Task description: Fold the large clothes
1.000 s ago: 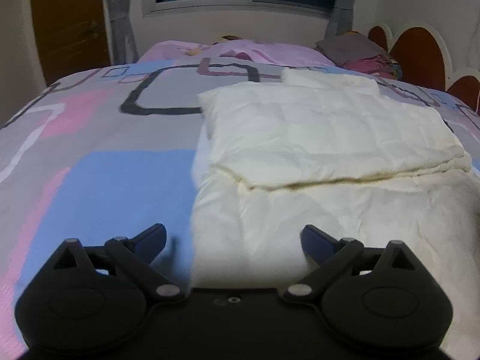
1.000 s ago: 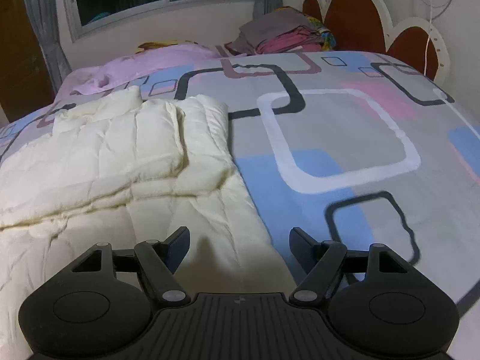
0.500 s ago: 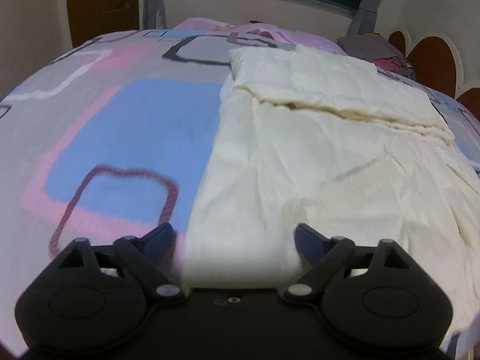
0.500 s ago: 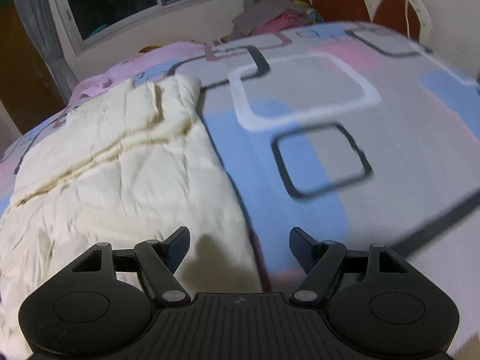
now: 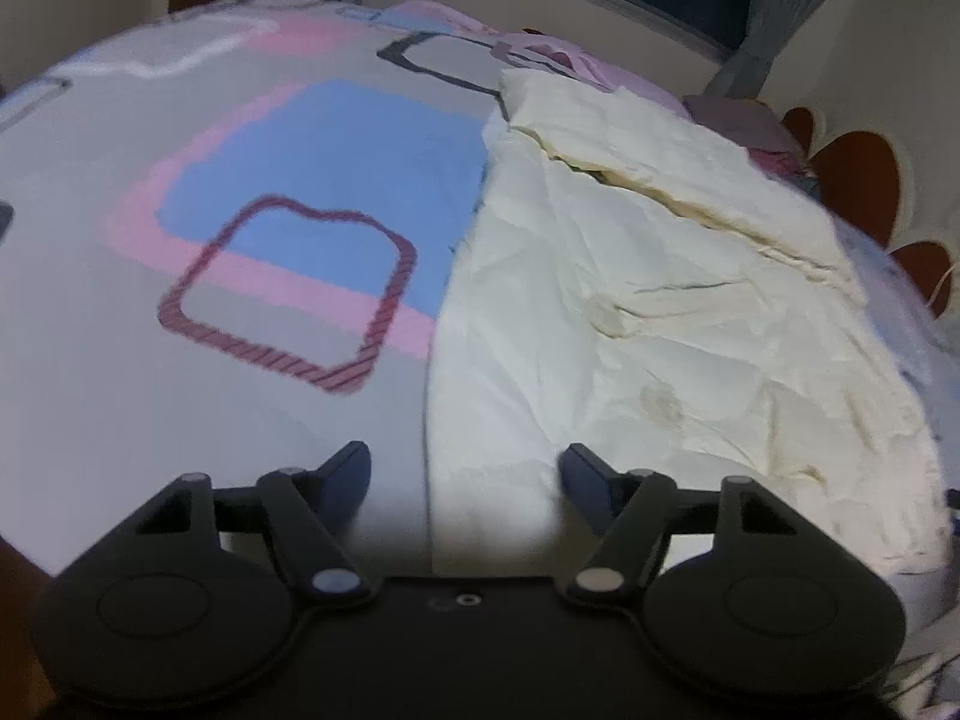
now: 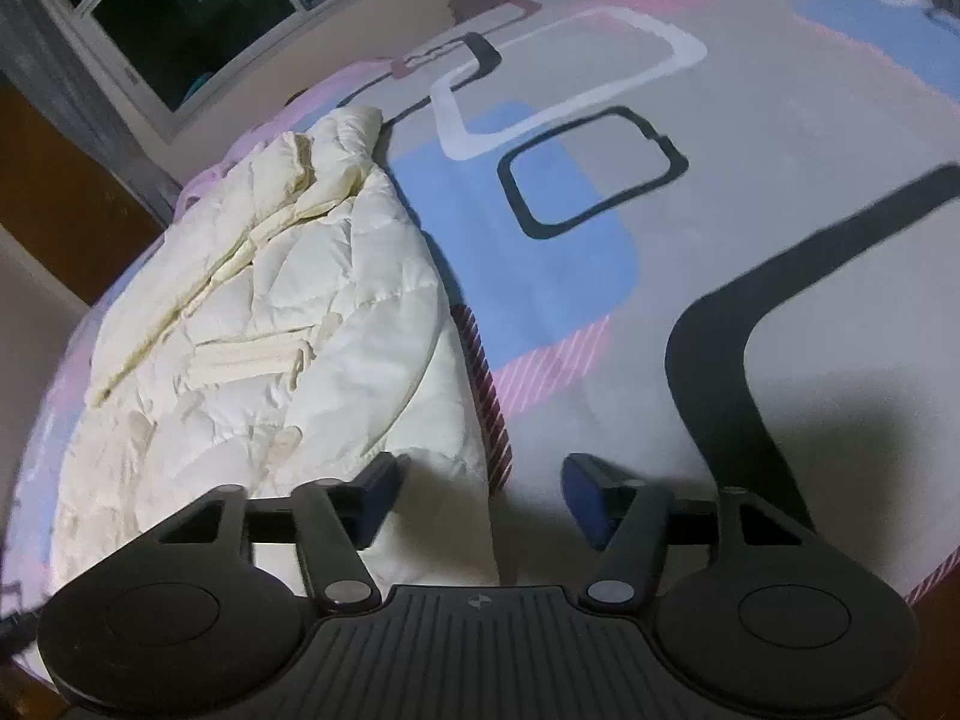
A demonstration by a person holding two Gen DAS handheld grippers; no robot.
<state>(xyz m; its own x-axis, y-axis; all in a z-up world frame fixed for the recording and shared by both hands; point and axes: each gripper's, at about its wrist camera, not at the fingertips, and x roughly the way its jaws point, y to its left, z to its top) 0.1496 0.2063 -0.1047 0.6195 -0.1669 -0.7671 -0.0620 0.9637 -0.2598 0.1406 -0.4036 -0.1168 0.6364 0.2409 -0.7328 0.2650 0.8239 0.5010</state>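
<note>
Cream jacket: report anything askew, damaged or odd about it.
The cream jacket lies partly folded and wrinkled on the bedspread, with a faint brownish mark near its lower part. No tear shows.

Bed point(image 5: 198, 360) w/ patterned cover; cream padded jacket point(image 5: 660, 312) lies on it, partly folded.

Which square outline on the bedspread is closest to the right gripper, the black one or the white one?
The black square outline; the white square outline lies farther up the bed from the right gripper.
</note>
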